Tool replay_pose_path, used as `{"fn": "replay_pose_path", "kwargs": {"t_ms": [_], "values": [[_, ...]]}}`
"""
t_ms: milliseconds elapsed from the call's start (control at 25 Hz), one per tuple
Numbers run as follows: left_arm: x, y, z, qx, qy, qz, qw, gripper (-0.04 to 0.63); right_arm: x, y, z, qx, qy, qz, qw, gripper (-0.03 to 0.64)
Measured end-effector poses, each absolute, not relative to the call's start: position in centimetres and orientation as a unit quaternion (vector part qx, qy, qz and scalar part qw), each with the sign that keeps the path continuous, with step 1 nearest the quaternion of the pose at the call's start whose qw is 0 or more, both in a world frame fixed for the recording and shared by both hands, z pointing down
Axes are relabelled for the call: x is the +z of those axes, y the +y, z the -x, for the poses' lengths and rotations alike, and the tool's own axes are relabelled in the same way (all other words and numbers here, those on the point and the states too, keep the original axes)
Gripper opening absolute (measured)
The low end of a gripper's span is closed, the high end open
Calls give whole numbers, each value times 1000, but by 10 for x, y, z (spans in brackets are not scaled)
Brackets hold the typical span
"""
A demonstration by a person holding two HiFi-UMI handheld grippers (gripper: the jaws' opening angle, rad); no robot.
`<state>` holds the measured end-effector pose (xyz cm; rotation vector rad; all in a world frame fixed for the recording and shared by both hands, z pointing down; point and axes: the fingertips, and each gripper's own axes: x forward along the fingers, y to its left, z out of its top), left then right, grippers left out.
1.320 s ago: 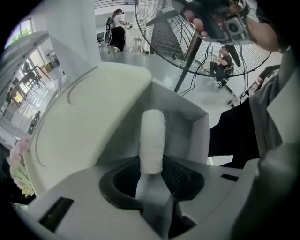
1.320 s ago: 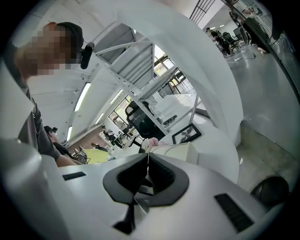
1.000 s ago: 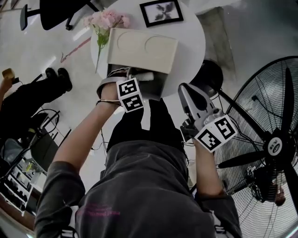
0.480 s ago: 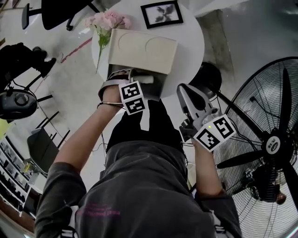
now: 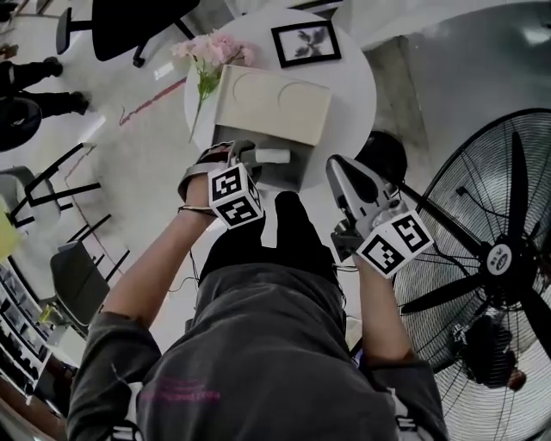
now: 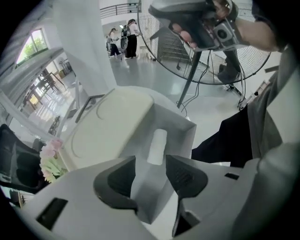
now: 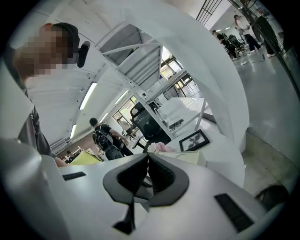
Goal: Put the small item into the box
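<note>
A grey box (image 5: 291, 170) with its cream lid (image 5: 274, 105) swung open stands at the near edge of the round white table (image 5: 357, 77). A small white cylinder (image 6: 157, 146) lies inside the box (image 6: 182, 127), also visible as a pale bar (image 5: 270, 156) in the head view. My left gripper (image 6: 150, 162) hovers at the box's mouth, its jaws opening wide; the cylinder rests beyond the tips, untouched by the pads. The left gripper (image 5: 244, 157) sits at the box's left front. My right gripper (image 7: 148, 157) is shut on nothing, held off to the right (image 5: 343, 172) of the box.
Pink flowers (image 5: 211, 53) and a framed picture (image 5: 306, 43) share the table behind the box. A large standing fan (image 5: 499, 258) fills the right side. An office chair (image 5: 129, 21) stands far left. People stand in the distance.
The left gripper has drawn back a little from the box and turned slightly. The white cylinder now lies free inside. The right gripper has hardly moved.
</note>
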<state>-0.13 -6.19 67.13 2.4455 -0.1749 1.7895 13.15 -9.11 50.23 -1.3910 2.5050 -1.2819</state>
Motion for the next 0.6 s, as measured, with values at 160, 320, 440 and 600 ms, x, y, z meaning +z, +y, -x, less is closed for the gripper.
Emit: {"fn": "replay_pose_path", "kwargs": {"t_ms": [160,320,440,600], "values": [[634,-77,4,540,-93,-836,35,174,488,-94,-124,-393,806,442,1,21],[590,-91,12,488,-133,-862,29,125,471,-94,-115,-378,813,443,-2,21],[557,-99,16,439,-158,-883,38,101,457,-95,-111,-364,819,443,-3,21],[521,-104,27,379,-186,-905,50,75,435,-97,-104,-342,829,442,-2,21]]}}
